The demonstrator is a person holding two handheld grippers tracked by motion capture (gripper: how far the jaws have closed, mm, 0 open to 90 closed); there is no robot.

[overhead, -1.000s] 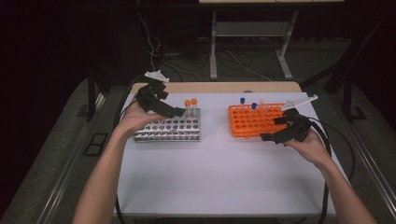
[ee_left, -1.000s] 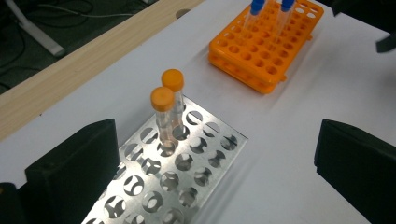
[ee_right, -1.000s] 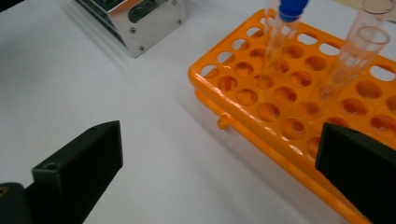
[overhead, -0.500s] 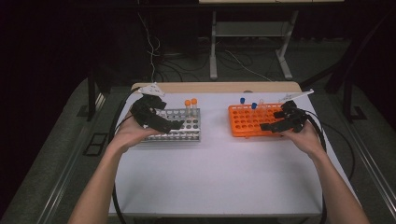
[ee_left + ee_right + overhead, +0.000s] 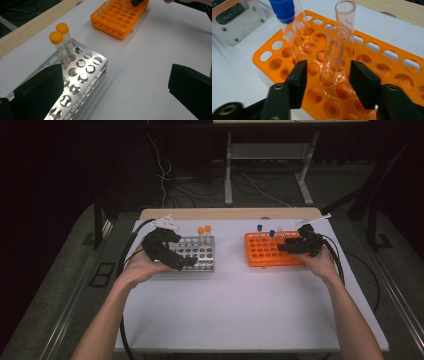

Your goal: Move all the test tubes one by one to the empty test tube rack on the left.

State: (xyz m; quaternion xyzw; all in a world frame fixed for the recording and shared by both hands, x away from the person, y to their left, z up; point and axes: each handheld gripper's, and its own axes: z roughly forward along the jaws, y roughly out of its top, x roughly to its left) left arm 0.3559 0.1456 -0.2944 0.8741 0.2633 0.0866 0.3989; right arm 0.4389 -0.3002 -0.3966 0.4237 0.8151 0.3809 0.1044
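My right gripper (image 5: 328,75) is over the orange rack (image 5: 387,75) with an uncapped clear tube (image 5: 335,47) standing between its jaws. The jaws have just been closing, and a thin gap still shows on each side of the tube. A second uncapped tube (image 5: 345,17) and a blue-capped tube (image 5: 287,15) stand just behind. In the high view my right gripper (image 5: 284,247) reaches into the orange rack (image 5: 260,256). My left gripper (image 5: 115,95) is wide open, one jaw over the metal rack (image 5: 85,75), near two orange-capped tubes (image 5: 56,37). From above, my left gripper (image 5: 186,262) sits at the metal rack's (image 5: 200,251) front.
The two racks stand side by side on the white table (image 5: 240,310), the metal one left, the orange one right. A wooden strip (image 5: 230,213) runs along the table's far edge. Cables (image 5: 131,245) trail from both grippers off the table sides.
My right gripper has moved back and left onto the orange rack and its jaws have narrowed around a clear tube. My left gripper has come down toward the metal rack's front.
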